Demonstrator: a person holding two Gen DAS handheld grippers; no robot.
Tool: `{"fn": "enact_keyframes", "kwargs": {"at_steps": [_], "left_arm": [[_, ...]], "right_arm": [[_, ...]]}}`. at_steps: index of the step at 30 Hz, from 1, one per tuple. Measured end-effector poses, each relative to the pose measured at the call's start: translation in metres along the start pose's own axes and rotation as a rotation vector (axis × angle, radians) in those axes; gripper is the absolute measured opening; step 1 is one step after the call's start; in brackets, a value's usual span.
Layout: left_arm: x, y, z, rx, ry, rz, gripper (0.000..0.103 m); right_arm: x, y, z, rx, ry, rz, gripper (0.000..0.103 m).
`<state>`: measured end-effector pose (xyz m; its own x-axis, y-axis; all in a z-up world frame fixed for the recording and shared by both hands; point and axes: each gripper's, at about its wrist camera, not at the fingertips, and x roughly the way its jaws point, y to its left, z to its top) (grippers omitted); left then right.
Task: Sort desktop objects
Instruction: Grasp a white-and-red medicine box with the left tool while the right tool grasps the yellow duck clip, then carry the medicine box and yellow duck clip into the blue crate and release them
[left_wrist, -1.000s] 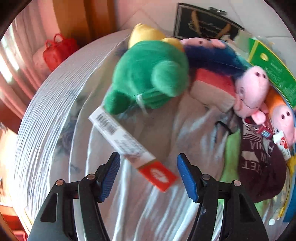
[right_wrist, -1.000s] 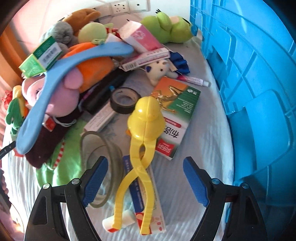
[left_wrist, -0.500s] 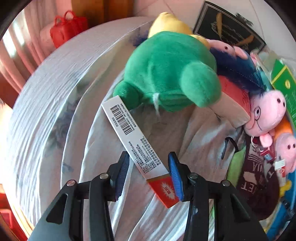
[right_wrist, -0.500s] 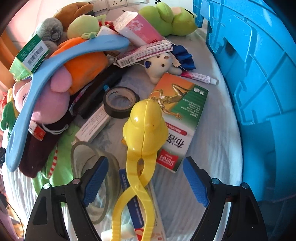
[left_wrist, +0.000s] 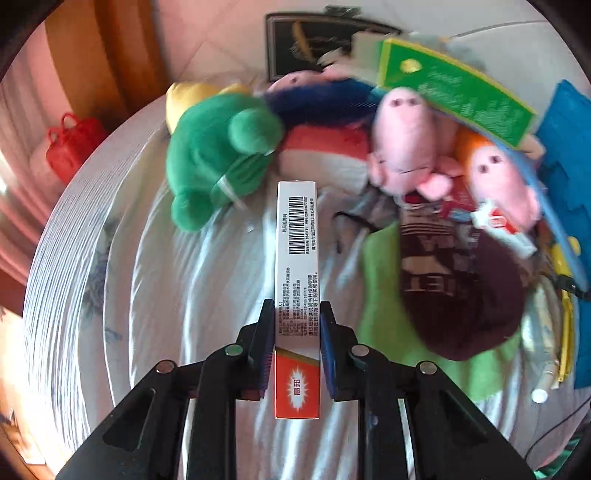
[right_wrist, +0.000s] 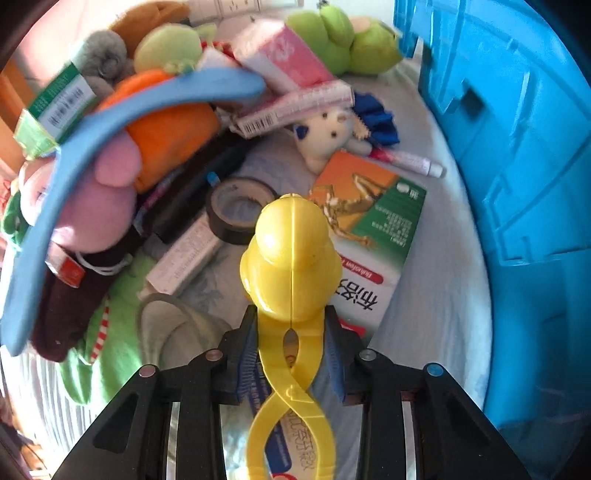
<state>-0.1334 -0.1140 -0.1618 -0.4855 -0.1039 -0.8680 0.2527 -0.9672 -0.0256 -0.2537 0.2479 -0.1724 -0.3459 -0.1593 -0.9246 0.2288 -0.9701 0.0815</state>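
Beside the right gripper (right_wrist: 291, 354), only the right wrist view shows the blue crate (right_wrist: 517, 166); its jaws have just been closing onto the yellow duck clamp (right_wrist: 291, 258), which may snag neighbouring clutter. Left gripper (left_wrist: 297, 347), just closed, clamps the long white carton (left_wrist: 297, 280) near one end; it may pivot.

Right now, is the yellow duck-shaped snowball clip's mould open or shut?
Shut. The two halves of the yellow duck mould meet along one centre seam, and the right tongs, whose jaws have just been closing, squeeze its handles.
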Motion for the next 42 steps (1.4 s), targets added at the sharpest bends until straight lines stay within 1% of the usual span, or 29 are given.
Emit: {"fn": "enact_keyframes", "kwargs": {"at_steps": [2,6,9,14,17,23,26,33,35,38,39,42], "left_arm": [[-0.01,-0.008,0.002,0.018,-0.03,-0.025,0.022],[-0.042,-0.028,0.005,0.053,-0.116,-0.055,0.022],[-0.064,-0.036,0.006,0.081,-0.172,-0.075,0.022],[-0.097,-0.051,0.008,0.113,-0.243,-0.108,0.022],[-0.119,-0.068,0.013,0.14,-0.299,-0.128,0.022],[-0.16,-0.114,0.025,0.202,-0.403,-0.208,0.022],[-0.18,-0.145,0.032,0.24,-0.45,-0.255,0.022],[-0.225,-0.237,0.05,0.325,-0.535,-0.393,0.022],[-0.237,-0.262,0.052,0.346,-0.548,-0.425,0.022],[-0.258,-0.304,0.055,0.371,-0.561,-0.493,0.022],[-0.267,-0.319,0.055,0.381,-0.57,-0.513,0.022],[-0.289,-0.363,0.058,0.405,-0.605,-0.542,0.022]], "right_arm": [[-0.016,0.004,-0.003,-0.01,-0.037,0.021,0.033],[-0.052,0.018,-0.009,-0.041,-0.112,0.042,0.033],[-0.084,0.031,-0.014,-0.063,-0.18,0.056,0.033],[-0.143,0.045,-0.019,-0.104,-0.315,0.061,0.033],[-0.171,0.045,-0.021,-0.115,-0.386,0.061,0.033],[-0.238,0.039,-0.032,-0.122,-0.539,0.056,0.033],[-0.271,0.029,-0.038,-0.115,-0.61,0.048,0.033],[-0.349,-0.02,-0.052,-0.056,-0.773,-0.035,0.033],[-0.367,-0.035,-0.054,-0.036,-0.804,-0.061,0.033],[-0.391,-0.065,-0.06,-0.001,-0.843,-0.039,0.034],[-0.4,-0.077,-0.062,0.009,-0.86,-0.045,0.033],[-0.418,-0.101,-0.064,0.018,-0.899,-0.109,0.032]]}}
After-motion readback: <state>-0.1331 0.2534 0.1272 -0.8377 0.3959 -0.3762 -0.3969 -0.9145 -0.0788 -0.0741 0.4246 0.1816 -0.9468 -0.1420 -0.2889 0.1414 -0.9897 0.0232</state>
